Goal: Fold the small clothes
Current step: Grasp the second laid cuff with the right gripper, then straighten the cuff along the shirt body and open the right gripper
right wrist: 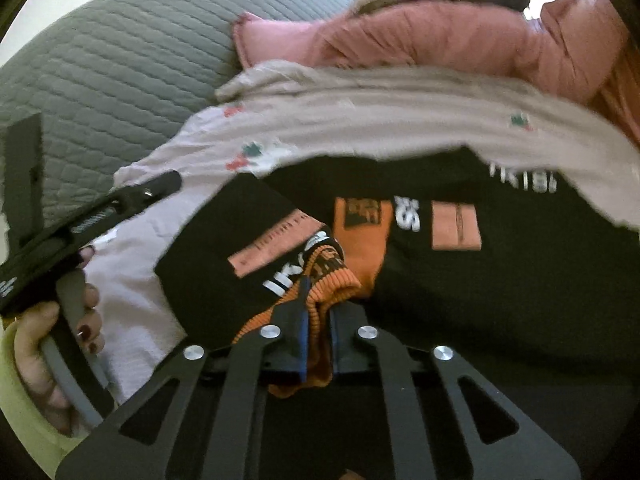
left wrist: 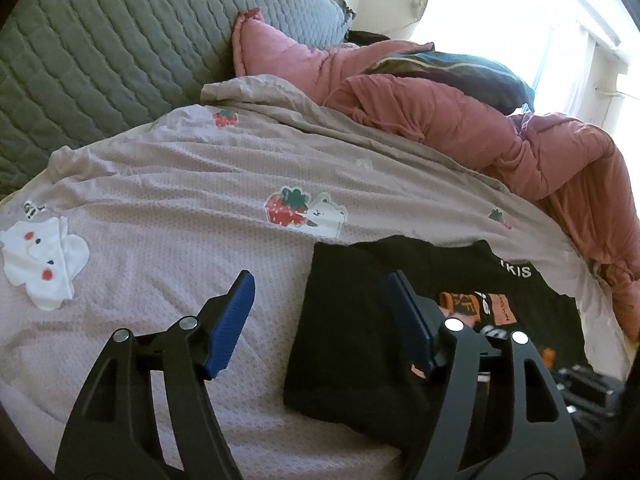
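Note:
A small black garment (left wrist: 360, 320) with orange patches and white lettering lies on the bed sheet, its left part folded over into a flat panel. My left gripper (left wrist: 320, 292) is open and empty, its right finger over the folded panel and its left finger over bare sheet. In the right wrist view the same garment (right wrist: 460, 272) fills the middle. My right gripper (right wrist: 318, 304) is shut on the garment's orange ribbed hem (right wrist: 332, 288) and holds it slightly raised. The left gripper and the hand holding it (right wrist: 60, 280) show at the left.
The pale lilac sheet (left wrist: 180, 200) has strawberry and bear prints. A pink comforter (left wrist: 500, 140) is bunched at the back right with a dark pillow on it. A grey quilted headboard (left wrist: 80, 60) stands at the back left. A bright window is at the far right.

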`<state>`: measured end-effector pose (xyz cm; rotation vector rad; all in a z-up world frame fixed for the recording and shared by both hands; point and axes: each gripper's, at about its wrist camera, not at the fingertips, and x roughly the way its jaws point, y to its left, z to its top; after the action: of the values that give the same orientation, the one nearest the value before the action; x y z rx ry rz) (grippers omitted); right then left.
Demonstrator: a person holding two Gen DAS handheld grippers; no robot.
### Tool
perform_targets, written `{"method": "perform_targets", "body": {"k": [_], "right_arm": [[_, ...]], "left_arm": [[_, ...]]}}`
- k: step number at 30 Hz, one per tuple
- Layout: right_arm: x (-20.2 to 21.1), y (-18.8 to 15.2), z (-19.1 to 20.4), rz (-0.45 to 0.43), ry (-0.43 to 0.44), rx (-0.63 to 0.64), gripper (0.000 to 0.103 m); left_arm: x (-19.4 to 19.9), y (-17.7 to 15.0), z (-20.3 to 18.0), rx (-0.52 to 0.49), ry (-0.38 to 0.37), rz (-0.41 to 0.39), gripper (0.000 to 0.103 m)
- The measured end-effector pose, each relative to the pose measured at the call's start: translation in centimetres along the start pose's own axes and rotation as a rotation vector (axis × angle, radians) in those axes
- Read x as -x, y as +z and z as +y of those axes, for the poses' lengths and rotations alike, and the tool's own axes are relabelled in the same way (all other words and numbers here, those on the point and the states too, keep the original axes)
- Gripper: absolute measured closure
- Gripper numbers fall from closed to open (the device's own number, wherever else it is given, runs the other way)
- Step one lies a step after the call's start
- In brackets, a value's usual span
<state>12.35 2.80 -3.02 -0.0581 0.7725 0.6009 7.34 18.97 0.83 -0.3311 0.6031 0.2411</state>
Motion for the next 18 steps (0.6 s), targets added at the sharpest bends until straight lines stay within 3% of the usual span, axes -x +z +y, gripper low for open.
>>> {"method": "perform_targets", "body": {"k": [7, 12, 18], "right_arm": [[4.5, 3.2, -2.2, -0.13, -0.027, 0.021, 0.097], [7.9, 5.0, -6.1, -0.209, -0.125, -0.003, 0.097], [9.5, 5.1, -10.9, -0.228, -0.236, -0.05, 0.098]], "left_arm": [[0.1, 0.3, 0.5, 0.027, -0.008, -0.005, 0.041], [0.4, 0.0, 0.1, 0.008, -0.025, -0.015, 0.041], [0.5, -0.4, -0.6, -0.02, -0.031, -0.017, 0.041]]}}
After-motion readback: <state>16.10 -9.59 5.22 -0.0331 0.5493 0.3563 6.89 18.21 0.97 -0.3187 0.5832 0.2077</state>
